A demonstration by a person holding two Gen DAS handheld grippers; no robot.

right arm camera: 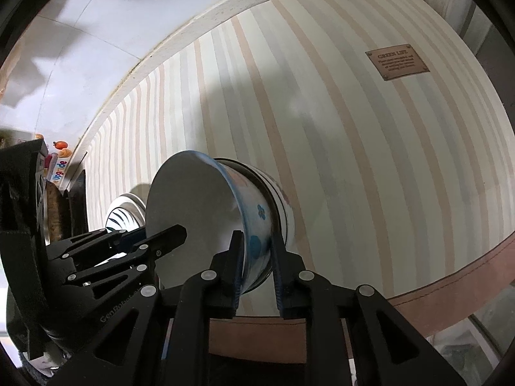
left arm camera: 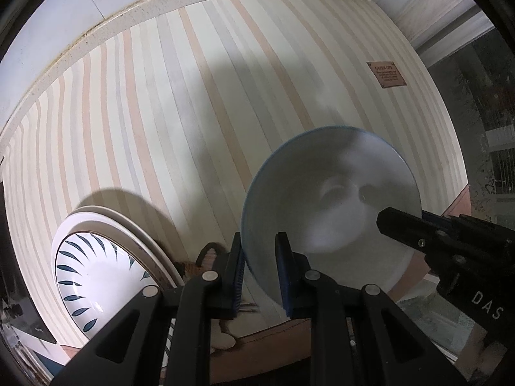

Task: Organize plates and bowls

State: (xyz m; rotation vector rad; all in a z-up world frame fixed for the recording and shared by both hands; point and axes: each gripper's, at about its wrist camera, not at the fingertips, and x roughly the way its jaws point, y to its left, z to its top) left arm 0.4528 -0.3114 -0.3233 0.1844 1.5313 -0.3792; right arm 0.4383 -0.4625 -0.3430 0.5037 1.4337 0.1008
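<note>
Seemingly, the task was caught midway. From the left wrist view, the left gripper [left arm camera: 260, 267] was closed on the near rim of the bowl [left arm camera: 331, 199], one pad inside and one outside. The bowl was smooth, glazed white inside with a thin blue rim line, round and deep. The right gripper [left arm camera: 399, 225] was seen at the bowl's right edge, one finger reaching inside. Left of the bowl, plates [left arm camera: 96, 270] were already stacked: a white one with dark blue leaf marks on a plain cream one. Everything lay over a striped mat [left arm camera: 193, 96], matte, in cream, grey and peach bands, with a small brown label [left arm camera: 385, 74].

From the right wrist view, the right gripper [right arm camera: 257, 267] was closed on the wall of the bowl [right arm camera: 193, 206], whose outside showed blue flower prints. A second bowl [right arm camera: 283, 202], white with dark bands, appeared nested beneath it. The left gripper [right arm camera: 151, 241] held the bowl's left rim. The plates [right arm camera: 125, 212] stood beyond, left of the bowl. Placing the bowls was judged to remain.
</note>
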